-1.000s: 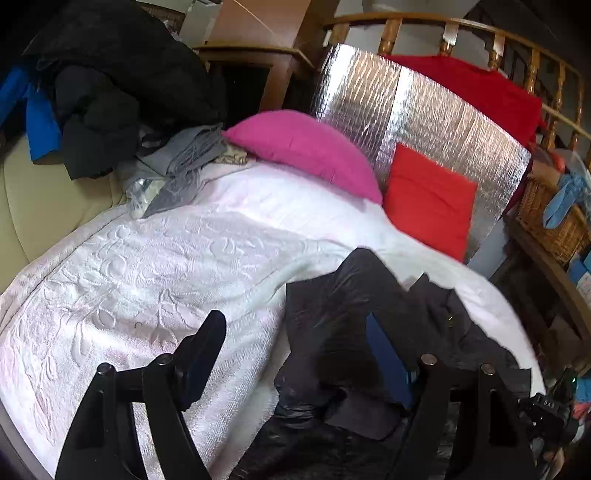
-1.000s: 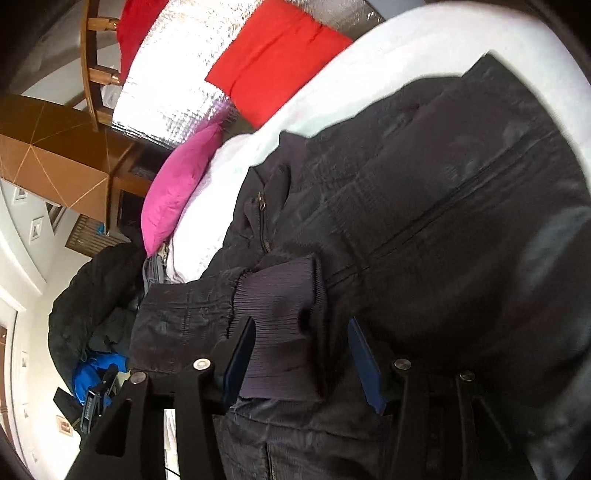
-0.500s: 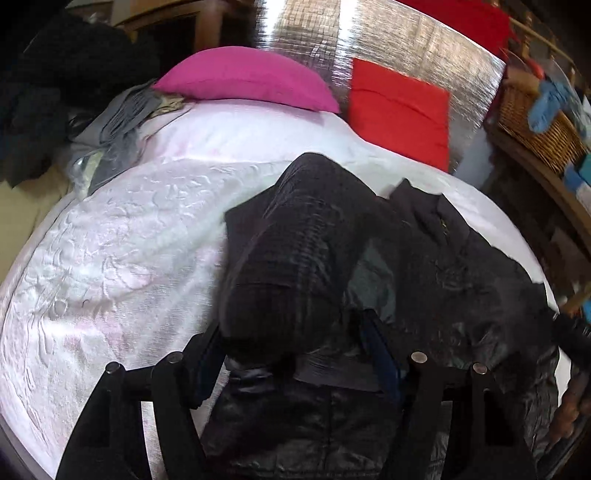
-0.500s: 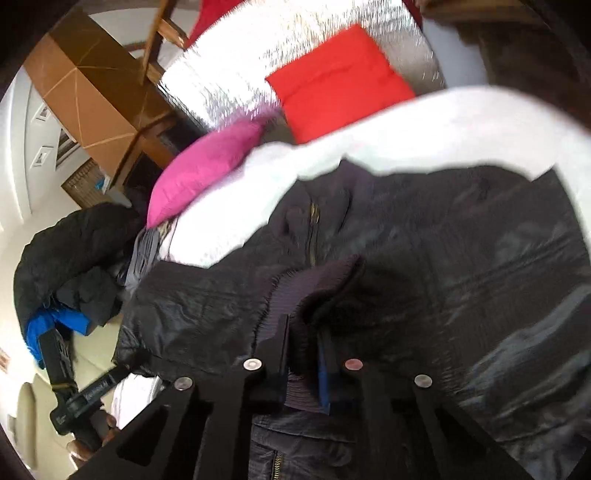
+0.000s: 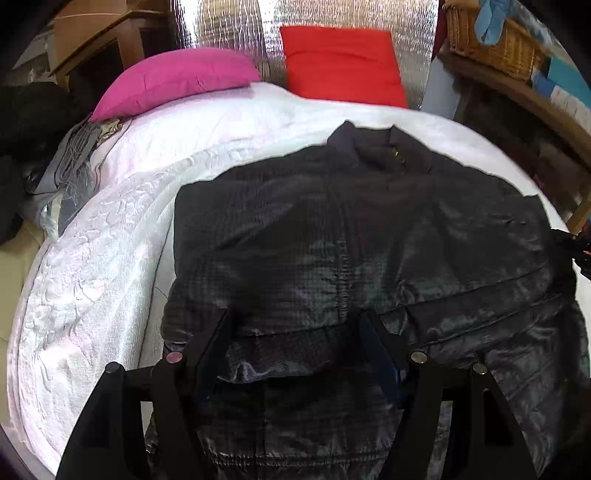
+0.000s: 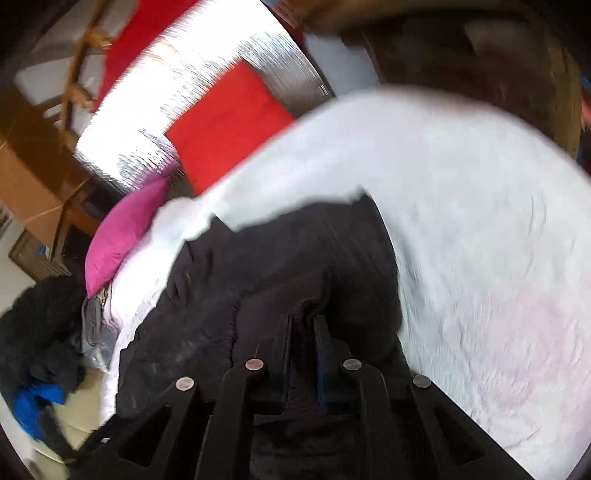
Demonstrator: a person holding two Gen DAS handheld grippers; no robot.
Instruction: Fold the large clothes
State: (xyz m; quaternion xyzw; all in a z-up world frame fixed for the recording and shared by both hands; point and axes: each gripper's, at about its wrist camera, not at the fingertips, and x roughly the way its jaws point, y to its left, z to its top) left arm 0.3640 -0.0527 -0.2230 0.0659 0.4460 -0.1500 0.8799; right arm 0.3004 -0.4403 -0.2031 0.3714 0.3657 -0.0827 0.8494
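A black quilted jacket (image 5: 369, 229) lies spread on the white bed cover (image 5: 92, 277), collar toward the pillows. My left gripper (image 5: 295, 321) stands wide at the jacket's near edge. A thick fold of the sleeve fills the gap between its fingers and it grips that fold, laid over the jacket's body. In the blurred right wrist view, my right gripper (image 6: 303, 317) pinches dark cuff fabric of the jacket (image 6: 295, 258). Its narrow jaws are opening slightly, and the cloth bunches up in front of them over the bed cover (image 6: 461, 221).
A pink pillow (image 5: 173, 81) and a red cushion (image 5: 343, 66) lean on a silver foil panel (image 5: 229, 26) at the bed's head. Grey clothes (image 5: 74, 147) and a dark pile (image 5: 22, 122) lie left. A wicker basket (image 5: 491, 40) sits on a wooden rail, right.
My left gripper took up the sleeve and carried it right, over the jacket's body. My right gripper shut on the ribbed cuff and swung with it toward the jacket's middle.
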